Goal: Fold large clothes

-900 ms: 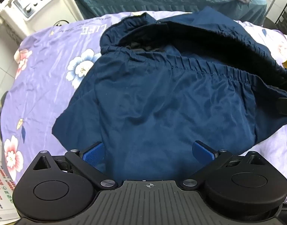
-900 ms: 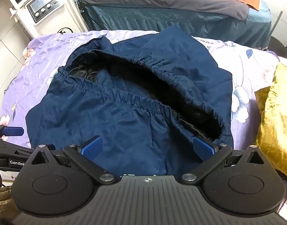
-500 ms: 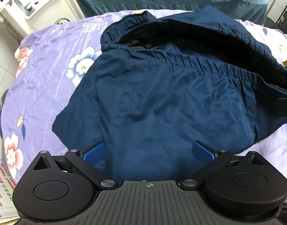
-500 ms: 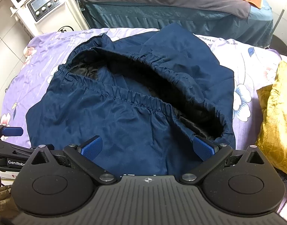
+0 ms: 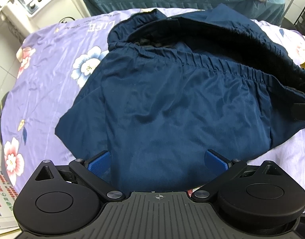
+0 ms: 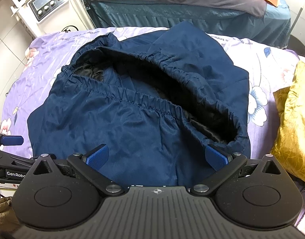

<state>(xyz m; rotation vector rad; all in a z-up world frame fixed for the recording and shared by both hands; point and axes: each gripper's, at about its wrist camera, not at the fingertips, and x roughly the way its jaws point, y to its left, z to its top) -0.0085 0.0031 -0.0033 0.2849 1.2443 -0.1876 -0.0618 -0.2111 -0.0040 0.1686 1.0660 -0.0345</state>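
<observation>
With jaws spread wide and holding nothing, the left gripper (image 5: 157,160) hangs over the near hem of the navy jacket (image 5: 172,99) on the flowered bed (image 5: 45,73), while the right gripper (image 6: 157,157), equally wide and empty, faces its gathered elastic edge (image 6: 136,99), probably the firmest place to pinch this light, soft, slippery cloth.

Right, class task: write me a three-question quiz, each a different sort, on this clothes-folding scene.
1. True or false: the left gripper is shut on the navy garment.
2. Which lies at the right edge of the right wrist view? A) red bucket B) gold fabric C) wooden chair
3. Fill in: the flowered sheet under the garment is mostly ____.

Key: 1 false, its jaws stand wide open, as do those of the right gripper; 2 B; 3 purple.
</observation>
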